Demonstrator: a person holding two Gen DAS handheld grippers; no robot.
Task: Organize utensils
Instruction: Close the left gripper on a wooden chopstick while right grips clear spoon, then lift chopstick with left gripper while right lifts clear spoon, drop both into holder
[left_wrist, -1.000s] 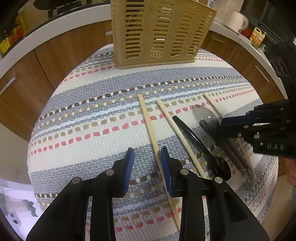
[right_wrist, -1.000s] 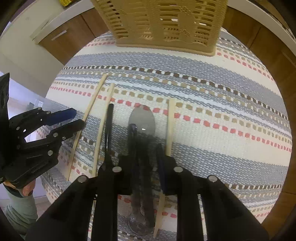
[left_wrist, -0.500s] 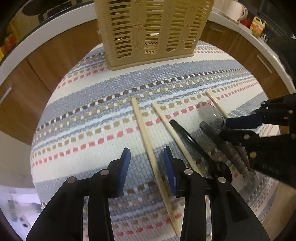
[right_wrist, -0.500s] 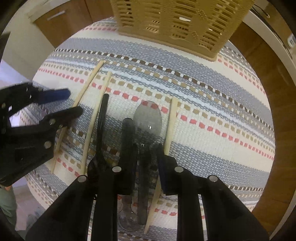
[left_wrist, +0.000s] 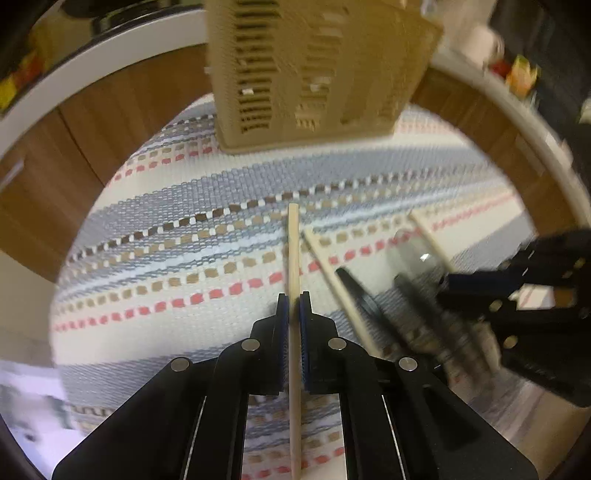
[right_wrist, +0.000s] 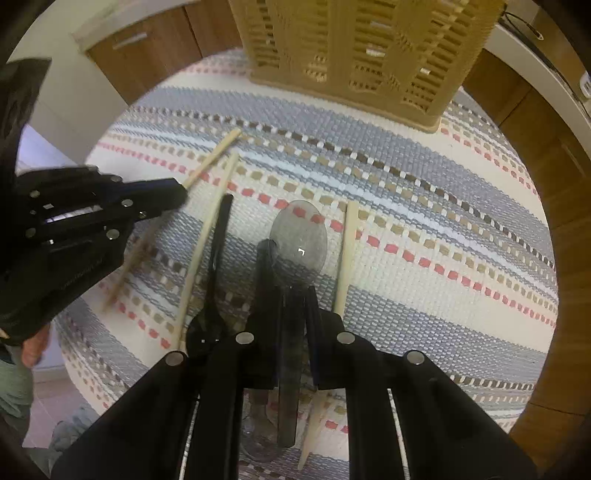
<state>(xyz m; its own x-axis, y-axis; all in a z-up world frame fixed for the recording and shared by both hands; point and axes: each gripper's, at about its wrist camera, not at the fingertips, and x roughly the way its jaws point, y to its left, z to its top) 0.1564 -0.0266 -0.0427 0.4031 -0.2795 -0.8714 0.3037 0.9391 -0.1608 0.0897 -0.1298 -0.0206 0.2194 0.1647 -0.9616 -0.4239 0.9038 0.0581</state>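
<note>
Pale wood is showing between the left hand-held gripper (left_wrist: 294, 300), which is pinching a slim wooden chopstick (left_wrist: 293, 251) lengthwise for the beige slatted plastic basket (left_wrist: 314, 74) ahead; the right hand-held gripper (right_wrist: 295, 295) is clamping a smoky translucent plastic spoon (right_wrist: 298, 240), likewise aimed basketward.

Basket (left_wrist: 314, 74) blurred, its top cut off

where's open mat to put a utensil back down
Bare mat lies left of the chopstick in the left tool, out to the mat's left edge, and right of the far-right chopstick. The strip before the basket is free too. The spoons under the right tool sit crowded.
</note>
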